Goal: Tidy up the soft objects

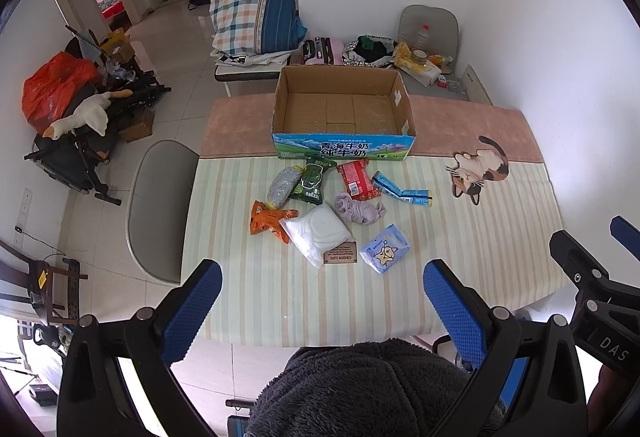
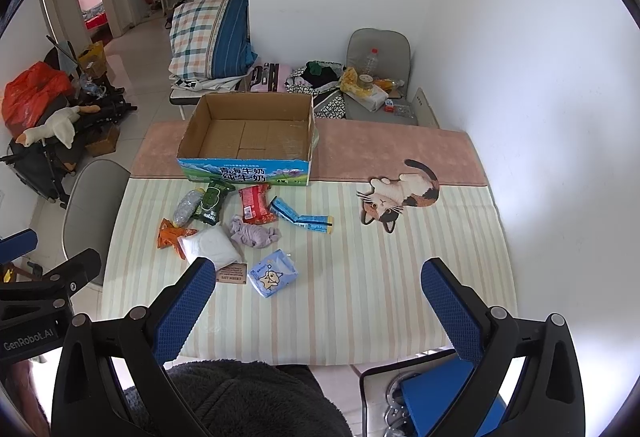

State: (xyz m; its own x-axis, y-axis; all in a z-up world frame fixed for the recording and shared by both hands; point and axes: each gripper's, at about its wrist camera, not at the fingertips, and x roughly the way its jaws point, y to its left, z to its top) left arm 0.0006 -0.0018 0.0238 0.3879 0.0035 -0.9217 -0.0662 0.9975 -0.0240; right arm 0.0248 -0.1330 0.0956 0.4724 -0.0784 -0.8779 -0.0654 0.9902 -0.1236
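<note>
Pouches [image 1: 316,239] clustered ahead on tabletop [image 1: 480,237], nearer left gripper [image 1: 322,301]; right gripper [image 2: 318,301] alongside; both fingers apart, empty.

Small print on the brown card [image 1: 340,252] is too tiny to read. The white pouch [image 1: 316,231] hides part of the orange packet [image 1: 269,219].

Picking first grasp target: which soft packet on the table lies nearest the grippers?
The light-blue tissue pack with the cartoon star figure. It lies at the near edge of the pile, apart from the rest, closer than the white pouch beside it.
</note>
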